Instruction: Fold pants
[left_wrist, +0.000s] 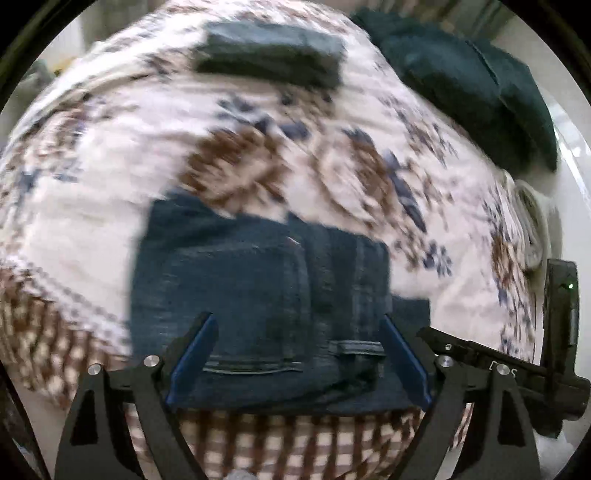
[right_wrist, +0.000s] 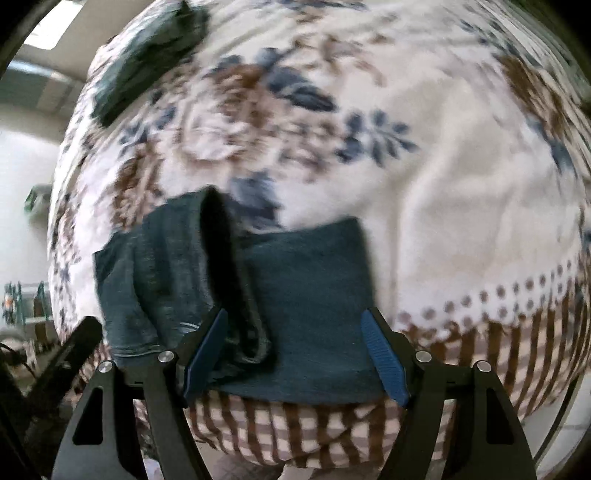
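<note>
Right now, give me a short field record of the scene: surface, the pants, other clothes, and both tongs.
surface: floral blanket with a brown checked border
pants: dark blue jeans, folded into a compact bundle, lying near the checked border
fold state: layers stacked; a loose fold stands up on the bundle in the right wrist view
other clothes: dark folded garment farther back; dark green pile at the blanket's edge
left tongs: open, above the jeans, nothing gripped
right tongs: open, above the jeans, nothing gripped
image quality: motion-blurred
</note>
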